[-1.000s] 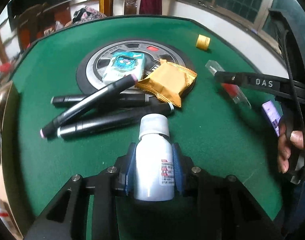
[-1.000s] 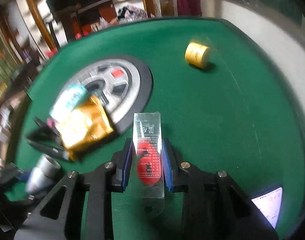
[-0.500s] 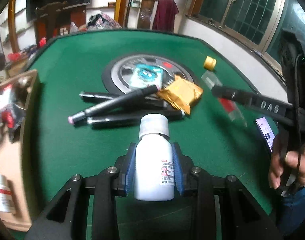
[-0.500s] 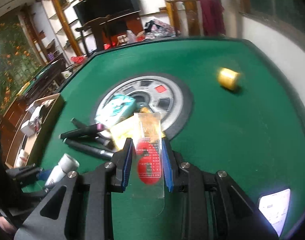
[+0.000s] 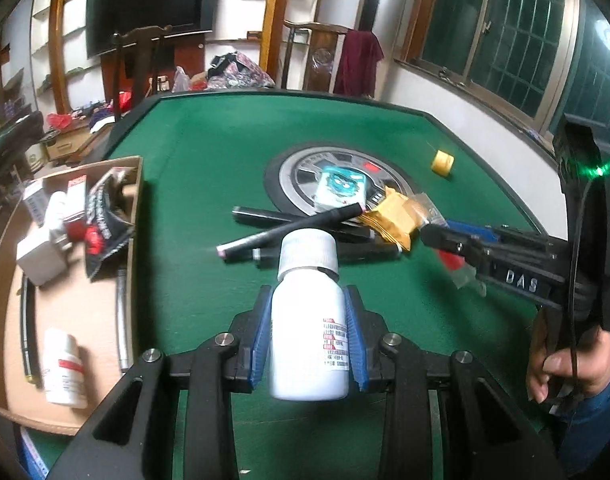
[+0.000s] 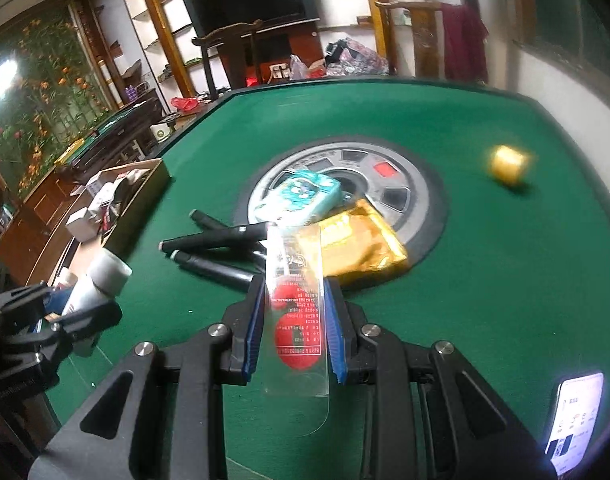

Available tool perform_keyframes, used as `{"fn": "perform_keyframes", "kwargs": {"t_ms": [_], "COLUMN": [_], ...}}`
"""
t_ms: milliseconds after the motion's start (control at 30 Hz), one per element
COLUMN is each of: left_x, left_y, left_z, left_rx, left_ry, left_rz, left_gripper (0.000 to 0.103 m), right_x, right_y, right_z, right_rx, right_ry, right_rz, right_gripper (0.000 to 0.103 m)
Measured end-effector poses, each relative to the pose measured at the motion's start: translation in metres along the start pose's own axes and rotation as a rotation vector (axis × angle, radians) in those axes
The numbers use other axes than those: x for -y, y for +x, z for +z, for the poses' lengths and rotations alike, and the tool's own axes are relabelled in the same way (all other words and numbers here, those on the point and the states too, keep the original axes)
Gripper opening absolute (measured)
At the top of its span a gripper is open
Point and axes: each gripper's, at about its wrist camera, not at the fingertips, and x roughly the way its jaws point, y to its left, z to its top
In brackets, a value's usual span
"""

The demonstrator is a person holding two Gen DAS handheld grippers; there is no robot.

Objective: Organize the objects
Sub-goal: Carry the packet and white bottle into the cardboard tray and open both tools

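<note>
My left gripper (image 5: 307, 312) is shut on a white pill bottle (image 5: 308, 328) with a ribbed white cap, held above the green felt table (image 5: 209, 152). My right gripper (image 6: 293, 312) is shut on a clear plastic packet with a red item inside (image 6: 296, 320). A cardboard box (image 5: 135, 184) with several packets and bottles stands at the table's left edge. Black markers (image 5: 289, 232), a gold snack pouch (image 6: 357, 244), a teal tissue pack (image 6: 301, 196) and a yellow cap (image 6: 510, 165) lie on the felt. The right gripper also shows at the right (image 5: 445, 236) of the left wrist view.
A round wheel-patterned disc (image 6: 417, 208) sits in the table's centre under the tissue pack. A lit phone (image 6: 575, 416) lies at the near right edge. A person's hand (image 5: 565, 360) grips the right tool. Chairs, shelves and a television stand beyond the table.
Both grippers have risen and swung left with their loads still held. The cardboard box has come into view at the left, and the markers and pouch now look farther off.
</note>
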Motion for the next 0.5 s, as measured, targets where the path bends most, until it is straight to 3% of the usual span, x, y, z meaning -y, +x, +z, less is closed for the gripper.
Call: {"fn": "perform_keyframes", "kwargs": {"t_ms": [300,500], "left_x": [-0.022,-0.047], "left_y": [-0.017,-0.029], "left_z": [0.003,0.003], "left_rx": [0.049,0.077], "left_ry": [-0.042,-0.082], "left_rz": [0.028,0.047], "left_gripper": [0.03,0.03], "right_x": [-0.04,-0.061], "right_y": [-0.01,-0.002], "right_z": [0.003,0.01], "right_rx": [0.057,0.037], "right_ry": [-0.095,-0.086], "right_rz": [0.006,0.088], "right_gripper": [0.025,0.025]}}
